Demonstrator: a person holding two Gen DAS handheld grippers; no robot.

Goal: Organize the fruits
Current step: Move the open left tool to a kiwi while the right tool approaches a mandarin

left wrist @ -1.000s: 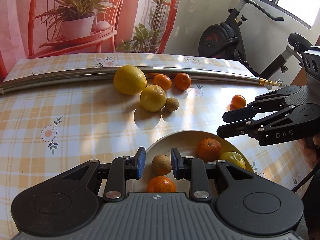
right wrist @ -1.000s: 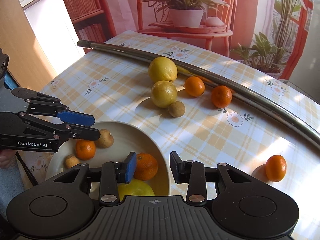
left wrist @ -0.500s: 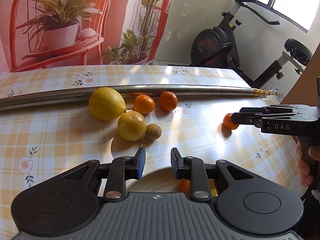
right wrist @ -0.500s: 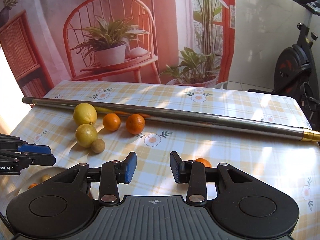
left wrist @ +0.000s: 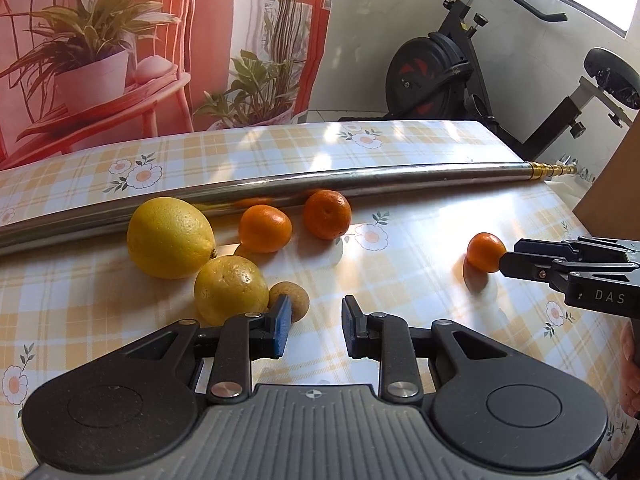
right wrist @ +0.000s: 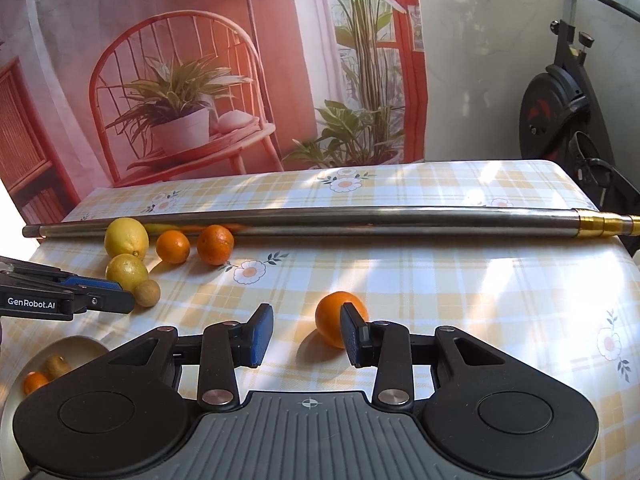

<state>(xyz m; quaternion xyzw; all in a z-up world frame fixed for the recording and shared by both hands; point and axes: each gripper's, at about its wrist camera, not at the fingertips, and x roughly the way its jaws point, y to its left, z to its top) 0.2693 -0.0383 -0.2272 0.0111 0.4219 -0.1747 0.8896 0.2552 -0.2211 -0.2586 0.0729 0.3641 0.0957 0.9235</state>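
Mandarin (right wrist: 332,320), the lone one on the right of the checked tablecloth (right wrist: 440,280), is sitting just past the right gripper (right wrist: 306,320), partly hidden behind its right-hand finger. Both jaws are drawn close together, empty. The left gripper (left wrist: 314,316) is likewise narrowed on nothing, hovering by a small brown fruit (left wrist: 298,298) that is touching a lemon (left wrist: 230,288).

Judging by this, each tong is lining up a pick. The right one needs to be shifting rightward to centre the mandarin, spreading wider, then closing gently across its middle so that it is not rolling away. The plate (right wrist: 76,346), already holding fruit, is lying near left.

"DAS" is reading on the right gripper's side, "GenRobot.AI" on the left's.
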